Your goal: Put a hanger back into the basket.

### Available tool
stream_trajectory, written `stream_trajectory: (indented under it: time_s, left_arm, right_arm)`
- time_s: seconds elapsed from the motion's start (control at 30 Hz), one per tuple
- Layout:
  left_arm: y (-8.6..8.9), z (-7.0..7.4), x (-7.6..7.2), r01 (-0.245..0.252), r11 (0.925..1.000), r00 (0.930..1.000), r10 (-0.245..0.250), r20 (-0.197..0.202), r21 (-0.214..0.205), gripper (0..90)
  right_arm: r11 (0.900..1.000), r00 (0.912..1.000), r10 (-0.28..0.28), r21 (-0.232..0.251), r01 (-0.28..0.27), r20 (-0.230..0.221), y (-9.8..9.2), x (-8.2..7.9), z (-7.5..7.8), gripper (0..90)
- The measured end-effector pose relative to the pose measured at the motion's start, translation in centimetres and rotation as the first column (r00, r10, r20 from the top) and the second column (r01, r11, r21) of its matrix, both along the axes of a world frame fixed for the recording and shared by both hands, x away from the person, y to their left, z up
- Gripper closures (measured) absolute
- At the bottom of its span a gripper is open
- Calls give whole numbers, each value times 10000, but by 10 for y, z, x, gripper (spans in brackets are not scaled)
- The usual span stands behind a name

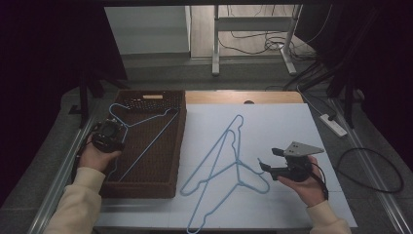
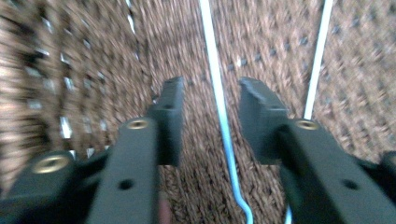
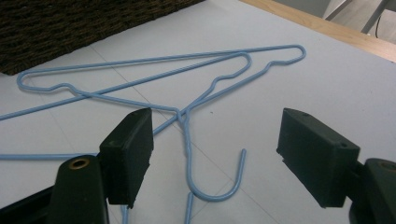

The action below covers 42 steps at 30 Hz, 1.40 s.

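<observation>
Work in hand: moving blue wire hangers off the tabletop [image 1: 292, 122] into the brown woven basket [image 1: 178, 146], as it looks.

Done so far: one hanger in the basket [image 1: 146, 127] lies flat on the basket floor, its hook toward the basket's far left corner.

Left to do: two hangers on the tabletop [image 1: 221, 163], crossed over one another, lie just right of the basket; neither is lifted. Judged roughly a third done.

Left gripper [image 1: 108, 135]: over the left part of the basket, pointing down at its floor. In the left gripper view its jaws stand partly apart, with the basket hanger's wire [image 2: 220, 107] running between them but not pressed by either pad. Looks like a release; nothing gripped.

Right gripper [image 1: 265, 165]: right of the basket, beside the crossed pair, held level above the tabletop. Jaws spread wide in the right gripper view, nothing between the pads.

Nearest target: the hook of the upper hanger [image 3: 219, 184] lies on the tabletop between and just ahead of the right jaws, not touched.

Next move, judged: right gripper closes on that hook or neck, then carries it toward the basket.

Risk: the crossed wires may drag the second hanger along.
</observation>
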State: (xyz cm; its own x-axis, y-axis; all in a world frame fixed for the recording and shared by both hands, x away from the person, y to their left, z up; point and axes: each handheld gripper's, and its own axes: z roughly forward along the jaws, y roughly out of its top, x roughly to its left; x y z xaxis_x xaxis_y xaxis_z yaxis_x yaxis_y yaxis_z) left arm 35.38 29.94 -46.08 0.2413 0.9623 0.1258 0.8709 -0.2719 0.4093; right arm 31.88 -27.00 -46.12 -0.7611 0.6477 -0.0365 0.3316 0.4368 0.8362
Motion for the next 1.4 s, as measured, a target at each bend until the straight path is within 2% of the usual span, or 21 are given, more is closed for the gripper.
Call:
stream_trajectory:
  time_s: [0.07, 0.13, 0.17, 0.2, 0.23, 0.27, 0.3, 0.33, 0.37, 0.47, 0.57, 0.63, 0.67, 0.8, 0.87, 1.0, 1.03, 1.2, 1.3, 1.4]
  left_arm:
    - [-2, 6, -5, 55, 9997, 9988, -43, 482, -241, 503]
    - [-4, 14, -10, 290, 9971, 9947, -218, 1003, -711, 462]
    - [-6, 20, -15, 526, 9921, 9897, -366, 1386, -1137, 440]
    - [-6, 20, -15, 526, 9921, 9897, -366, 1386, -1137, 418]
    - [-8, 24, -18, 782, 9873, 9852, -553, 1623, -1384, 418]
    - [-11, 29, -23, 1147, 9764, 9780, -787, 1932, -1829, 400]
    - [-12, 31, -26, 1278, 9721, 9743, -860, 2081, -1969, 393]
    - [-15, 35, -30, 1506, 9639, 9673, -978, 2342, -2196, 389]
    - [-16, 37, -33, 1674, 9580, 9630, -1083, 2466, -2329, 382]
    - [-22, 46, -45, 2229, 9348, 9431, -1349, 3039, -2767, 365]
    - [-29, 52, -56, 2757, 9128, 9205, -1604, 3564, -3013, 353]
    - [-34, 54, -61, 2974, 9089, 9090, -1758, 3780, -2924, 348]
    - [-40, 56, -65, 3203, 9026, 8982, -1929, 3949, -2875, 346]
    - [-55, 59, -74, 3738, 8812, 8777, -2353, 4174, -2893, 338]
    - [-64, 58, -78, 4012, 8659, 8691, -2568, 4228, -2988, 336]
    - [-80, 56, -83, 4391, 8463, 8582, -2958, 4194, -3016, 333]
    - [-80, 56, -83, 4391, 8463, 8582, -2958, 4194, -3016, 333]
    - [-102, 50, -87, 4867, 8227, 8433, -3548, 4038, -2936, 332]
    - [-110, 48, -86, 4974, 8192, 8400, -3727, 3942, -2855, 330]
    - [-114, 45, -86, 4969, 8154, 8410, -3680, 3967, -2970, 331]
  right_arm:
    - [10000, 10000, -3, -6, 3, -3, 0, 0, 0, 276]
    - [10000, 10000, 4, -8, -4, 3, 0, 0, 0, 276]
    - [10000, 10000, 7, -8, -7, 10, 0, 0, 0, 277]
    - [10000, 10000, 16, -12, -16, 13, 0, 0, 0, 276]
    - [10000, 10000, 16, -12, -16, 13, 0, 0, 0, 276]
    - [10000, 10000, 15, -10, -15, 18, 0, 0, 0, 277]
    - [10000, 10000, 14, -5, -14, 17, 0, 0, 0, 277]
    - [10000, 10000, 11, -2, -11, 15, 0, 0, 0, 276]
    - [10000, 10000, 1, -5, -1, 16, 0, 0, 0, 276]
    - [10000, 10000, -16, -23, 15, -6, -1, 0, 0, 276]
    - [10000, 10000, -23, -5, 23, 4, -1, 0, 0, 275]
    - [10000, 10000, -31, -16, 31, 3, -1, 0, 0, 275]
    - [10000, 10000, -42, -29, 42, 2, -1, 0, 0, 275]
    - [9999, 10000, -67, -78, 67, 14, -2, 0, 0, 275]
    - [9999, 10000, -93, -73, 93, 2, -2, 0, 0, 275]
    - [9999, 9999, -107, -110, 107, -8, -3, 1, -1, 275]
    - [9999, 9999, -107, -110, 107, -8, -3, 1, -1, 275]
    - [9998, 9999, -115, -145, 115, 3, -3, 1, -1, 275]
    - [9998, 10000, -99, -164, 99, 5, -2, 1, -2, 275]
    - [9998, 9999, -104, -161, 104, -3, -3, 1, -2, 275]
